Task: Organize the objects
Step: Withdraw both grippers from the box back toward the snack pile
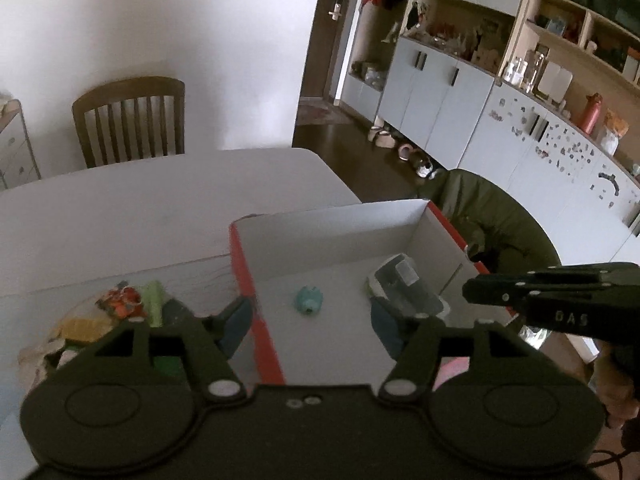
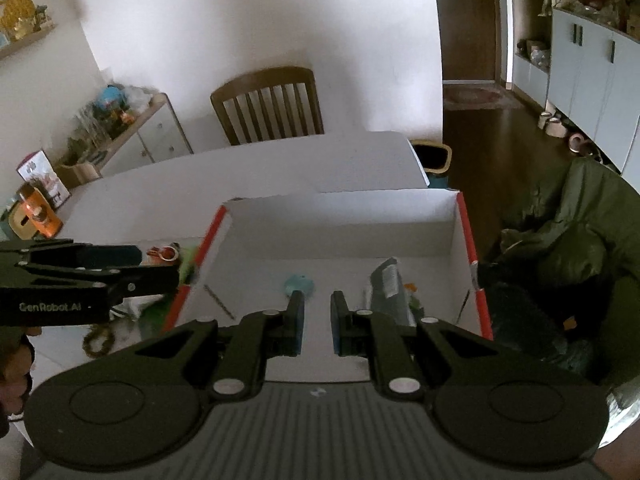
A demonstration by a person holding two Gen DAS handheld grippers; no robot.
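Note:
A white cardboard box with red edges [image 1: 416, 224] stands on the white table; it also shows in the right wrist view [image 2: 344, 232]. Inside lie a small teal toy [image 1: 309, 298] [image 2: 298, 283] and a grey-blue packet [image 1: 404, 284] [image 2: 386, 284]. My left gripper [image 1: 312, 320] is open and empty, hovering over the box's left wall. My right gripper [image 2: 317, 312] is open with a narrow gap, empty, above the box floor. A pile of small objects [image 1: 120, 308] lies on the table left of the box, with an orange item [image 2: 162, 254] at its edge.
A wooden chair [image 1: 130, 120] stands at the table's far side. A dark green jacket [image 2: 560, 240] lies on a seat right of the box. A braided ring [image 2: 98, 340] lies on the table. Cabinets [image 1: 460, 100] line the right wall.

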